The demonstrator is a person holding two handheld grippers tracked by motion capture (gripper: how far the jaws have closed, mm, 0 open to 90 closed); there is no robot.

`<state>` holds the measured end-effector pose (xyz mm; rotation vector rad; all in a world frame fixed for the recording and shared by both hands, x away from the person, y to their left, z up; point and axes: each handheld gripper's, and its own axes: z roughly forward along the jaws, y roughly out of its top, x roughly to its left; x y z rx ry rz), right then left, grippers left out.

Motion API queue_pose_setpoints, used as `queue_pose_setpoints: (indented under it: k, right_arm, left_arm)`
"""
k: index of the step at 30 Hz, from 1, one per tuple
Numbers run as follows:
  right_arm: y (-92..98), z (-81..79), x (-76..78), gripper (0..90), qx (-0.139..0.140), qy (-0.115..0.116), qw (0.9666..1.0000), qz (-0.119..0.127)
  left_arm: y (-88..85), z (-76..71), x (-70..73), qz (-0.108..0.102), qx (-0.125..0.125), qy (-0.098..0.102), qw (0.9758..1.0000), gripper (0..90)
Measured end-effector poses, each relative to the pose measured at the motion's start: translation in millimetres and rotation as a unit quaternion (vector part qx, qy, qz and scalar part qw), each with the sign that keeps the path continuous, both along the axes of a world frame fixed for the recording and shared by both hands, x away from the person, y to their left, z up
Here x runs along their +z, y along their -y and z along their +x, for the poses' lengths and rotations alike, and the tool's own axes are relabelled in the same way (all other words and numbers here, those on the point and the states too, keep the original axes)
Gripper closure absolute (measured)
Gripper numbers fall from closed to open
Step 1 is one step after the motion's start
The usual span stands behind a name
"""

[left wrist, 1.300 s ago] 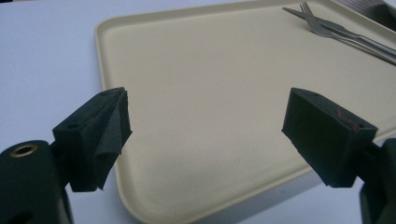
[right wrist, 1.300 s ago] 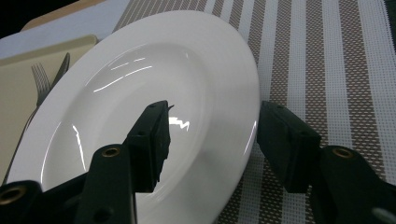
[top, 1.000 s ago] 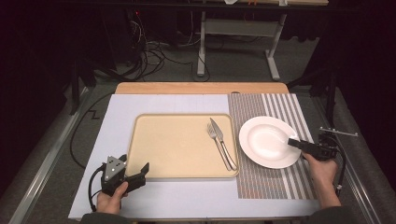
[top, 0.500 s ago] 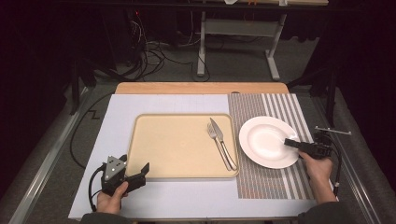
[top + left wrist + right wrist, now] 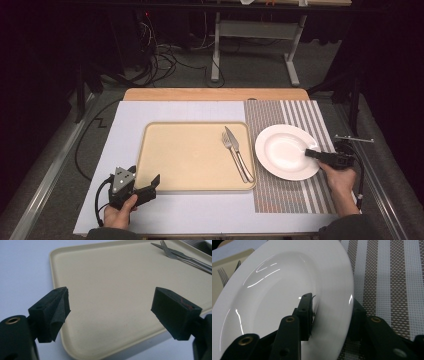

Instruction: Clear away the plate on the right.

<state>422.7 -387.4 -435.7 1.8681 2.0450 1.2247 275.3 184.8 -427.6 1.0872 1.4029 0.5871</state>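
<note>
Since the earlier frame the right gripper [image 5: 314,154] has come a little further over the plate [image 5: 285,150], and its jaws have just been closing with the plate's rim between them; whether the pads already press on it I cannot tell. One plate lies on the striped mat [image 5: 320,195], at the table's right edge. One tray [image 5: 185,160] in the middle holds one fork [image 5: 235,156] and one knife [image 5: 238,150] along its right side; most of it is bare. Left gripper [image 5: 150,187] rests spread wide at the tray's near left corner, holding nothing.
</note>
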Motion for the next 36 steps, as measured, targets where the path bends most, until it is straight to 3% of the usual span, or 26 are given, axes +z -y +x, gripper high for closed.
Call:
queue_pose_setpoints:
  k: [10,21,27,36]
  right_arm:
    - [9.5,2.3,-0.9,67.9,0.013,-0.029,0.9983,0.049]
    - [8.3,-0.2,15.1,74.0,0.034,-0.006,0.9971,0.067]
    - [4.5,-0.9,24.8,79.6,0.05,0.011,0.9941,0.096]
    - [3.3,-2.5,29.7,82.1,0.049,0.017,0.9936,0.1]
  left_arm:
    - [0.1,-0.4,0.1,0.002,0.0,0.0,1.0,15.9]
    - [-0.4,-0.7,0.3,0.003,0.0,0.001,1.0,15.9]
    - [-0.7,-1.1,0.8,0.002,0.0,0.002,1.0,15.9]
    - [-0.6,-1.5,1.6,0.0,0.0,0.005,1.0,15.9]
